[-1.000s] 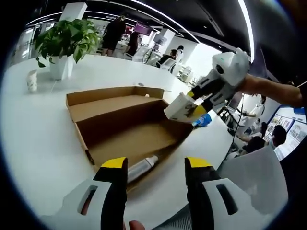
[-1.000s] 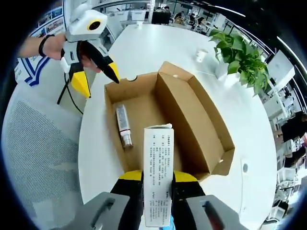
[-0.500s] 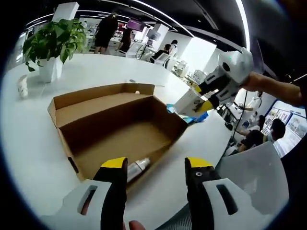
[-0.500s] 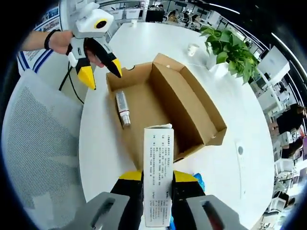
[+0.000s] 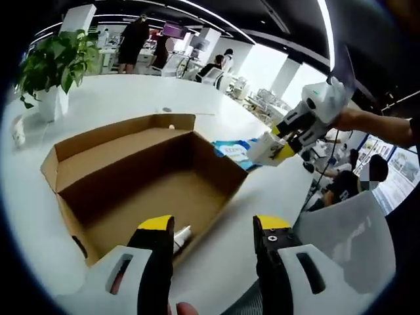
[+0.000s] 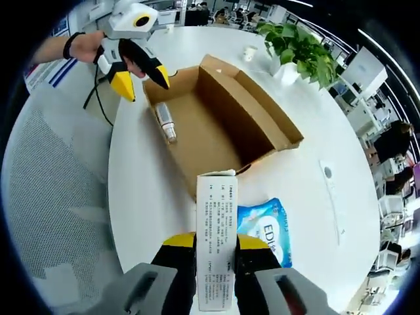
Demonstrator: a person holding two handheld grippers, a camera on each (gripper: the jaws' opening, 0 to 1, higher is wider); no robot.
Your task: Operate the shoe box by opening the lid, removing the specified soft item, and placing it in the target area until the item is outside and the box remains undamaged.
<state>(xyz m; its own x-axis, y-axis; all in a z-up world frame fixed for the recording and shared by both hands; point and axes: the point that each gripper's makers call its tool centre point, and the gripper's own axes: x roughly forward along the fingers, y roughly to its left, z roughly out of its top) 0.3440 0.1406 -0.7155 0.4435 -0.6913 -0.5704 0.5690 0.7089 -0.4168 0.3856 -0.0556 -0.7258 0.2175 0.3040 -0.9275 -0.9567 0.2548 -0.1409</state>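
fingers of the right gripper (image 6: 215,244) clamped a small white carton (image 6: 216,223) clear of the open shoe box (image 6: 223,125), above a blue soft pack (image 6: 266,220) on the worktop (image 6: 141,197), while the left gripper (image 5: 214,226) waited, fingers apart, at the lower centre.

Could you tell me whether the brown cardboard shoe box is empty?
No, a silver tube lies on the floor of the brown cardboard shoe box.

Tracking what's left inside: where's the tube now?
In the right gripper view the tube lies in the box, at the end near the left tongs.
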